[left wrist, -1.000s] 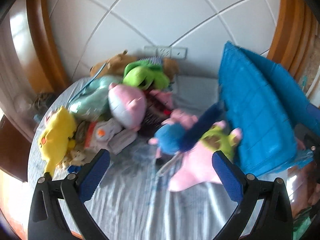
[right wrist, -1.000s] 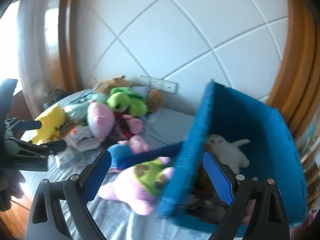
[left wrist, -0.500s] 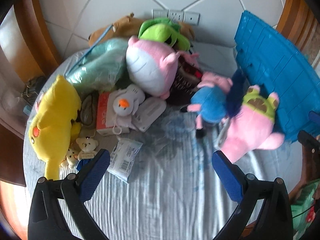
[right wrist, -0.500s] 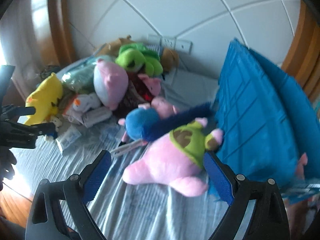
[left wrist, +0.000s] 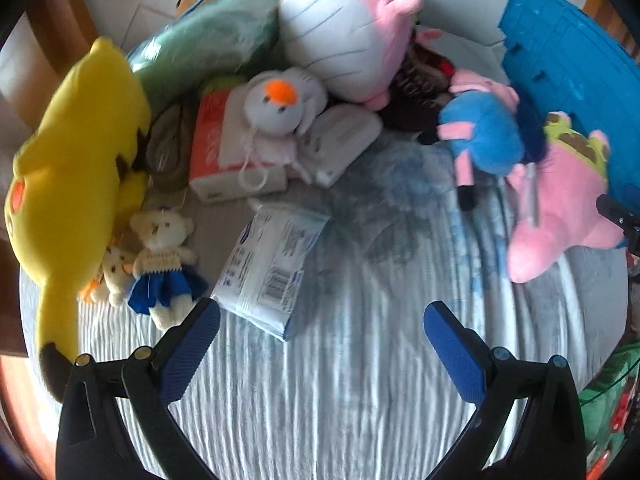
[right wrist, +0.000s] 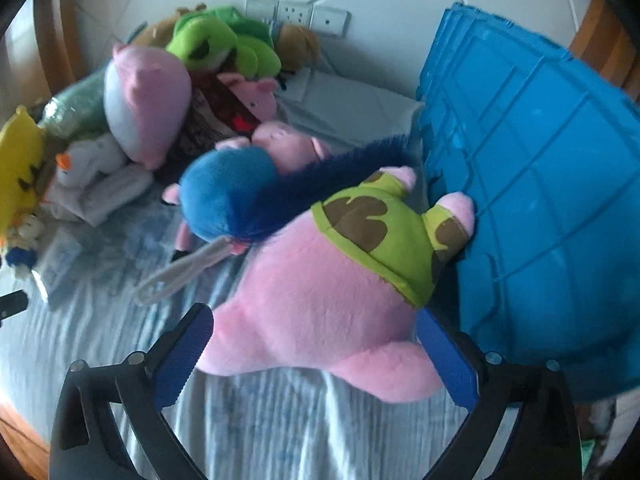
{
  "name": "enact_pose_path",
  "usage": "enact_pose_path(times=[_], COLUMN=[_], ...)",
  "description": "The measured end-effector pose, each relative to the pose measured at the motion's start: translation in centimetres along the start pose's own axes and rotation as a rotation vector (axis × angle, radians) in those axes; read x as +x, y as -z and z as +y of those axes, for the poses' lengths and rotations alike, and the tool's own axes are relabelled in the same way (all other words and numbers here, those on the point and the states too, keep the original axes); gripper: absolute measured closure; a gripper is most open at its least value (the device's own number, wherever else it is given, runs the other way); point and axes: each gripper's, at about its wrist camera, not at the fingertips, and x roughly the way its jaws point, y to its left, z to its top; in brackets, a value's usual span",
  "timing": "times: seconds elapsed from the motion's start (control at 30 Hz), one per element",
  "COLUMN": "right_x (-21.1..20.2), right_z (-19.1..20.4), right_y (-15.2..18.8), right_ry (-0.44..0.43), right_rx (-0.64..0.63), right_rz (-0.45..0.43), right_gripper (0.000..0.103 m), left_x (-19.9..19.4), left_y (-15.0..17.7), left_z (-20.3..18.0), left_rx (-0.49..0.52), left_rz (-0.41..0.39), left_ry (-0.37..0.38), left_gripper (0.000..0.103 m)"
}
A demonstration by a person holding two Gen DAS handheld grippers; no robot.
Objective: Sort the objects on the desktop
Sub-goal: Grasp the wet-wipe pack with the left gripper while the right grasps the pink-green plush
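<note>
Right now the right gripper (right wrist: 314, 334), jaws opening w/ nothing pinched yet, sits just short of the pink plush toy (right wrist: 320, 300) lying betw. its fingers & against the blue crate (right wrist: 540, 180); looks soft, light, squashy, so prob. grab mid-body.

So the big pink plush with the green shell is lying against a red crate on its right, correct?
Not quite: the crate is blue, not red. The right wrist view shows the pink plush with the green shell lying against its ribbed blue wall.
</note>
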Motion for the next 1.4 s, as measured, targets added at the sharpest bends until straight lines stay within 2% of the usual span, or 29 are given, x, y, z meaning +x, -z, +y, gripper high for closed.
enact_pose_path(times=[0.17, 0.47, 0.7, 0.83, 1.03, 1.1, 1.2, 1.3, 1.4], right_x=[2.8, 6.0, 5.6, 5.3, 5.4, 5.4, 5.4, 5.5, 5.2], right_z=[-0.4, -1.0, -0.8, -1.0, -1.4, -1.4, -1.5, -1.6, -1.8], right_y=[0.0, 0.1, 0.3, 0.7, 0.8, 0.8, 0.9, 1.0, 0.9], right_ry=[0.011, 0.054, 0.076, 0.064, 0.059, 0.059, 0.059, 0.058, 0.056], right_rx=[-0.006, -0.016, -0.005, 0.001, 0.011, 0.012, 0.012, 0.014, 0.029], right_rz=[0.042, 0.066, 0.066, 0.063, 0.074, 0.074, 0.073, 0.072, 0.062], right_gripper=[0.001, 0.000, 0.000, 0.000, 0.000, 0.000, 0.000, 0.000, 0.000], left_x=[2.0, 6.7, 9.0, 9.5, 9.8, 9.5, 9.0, 8.7, 8.2], left_y=[0.0, -2.5, -3.3, -3.4, -3.5, -3.7, -4.0, -4.3, -4.5], left_z=[0.9, 0.7, 1.2, 2.0, 2.6, 2.6, 2.6, 3.0, 3.1], left_rx=[-0.013, 0.018, 0.009, -0.013, -0.005, -0.002, 0.004, -0.015, -0.020], left_rz=[0.013, 0.035, 0.058, 0.069, 0.077, 0.074, 0.079, 0.083, 0.087], left_ry=[-0.009, -0.016, -0.051, -0.031, -0.044, -0.044, -0.045, -0.036, -0.029], left_gripper=[0.000, 0.000, 0.000, 0.000, 0.024, 0.041, 0.054, 0.063, 0.067])
